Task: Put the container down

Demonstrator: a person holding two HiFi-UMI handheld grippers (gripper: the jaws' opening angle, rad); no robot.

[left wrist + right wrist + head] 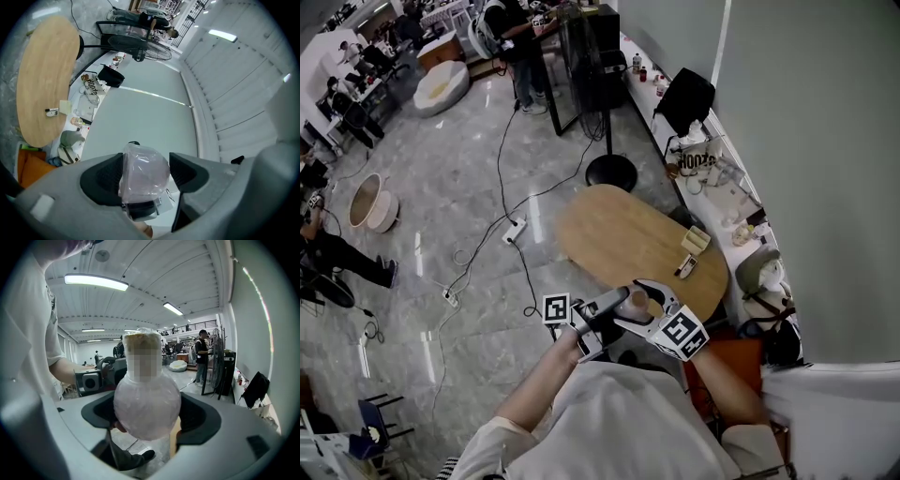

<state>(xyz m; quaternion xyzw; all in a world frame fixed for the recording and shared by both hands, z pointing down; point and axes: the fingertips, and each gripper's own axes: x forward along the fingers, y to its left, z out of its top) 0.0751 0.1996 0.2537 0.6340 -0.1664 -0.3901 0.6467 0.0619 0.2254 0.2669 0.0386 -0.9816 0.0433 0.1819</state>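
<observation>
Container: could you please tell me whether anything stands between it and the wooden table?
Nothing visible does. The container hangs at the near edge of the table; a small box lies farther right, out of its way.

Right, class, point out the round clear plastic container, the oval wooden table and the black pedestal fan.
round clear plastic container (pixel 146 408): right gripper view, on its bulging belly.
oval wooden table (pixel 614 239): head view, on its bare top.
black pedestal fan (pixel 610 172): head view, on its round base.
</observation>
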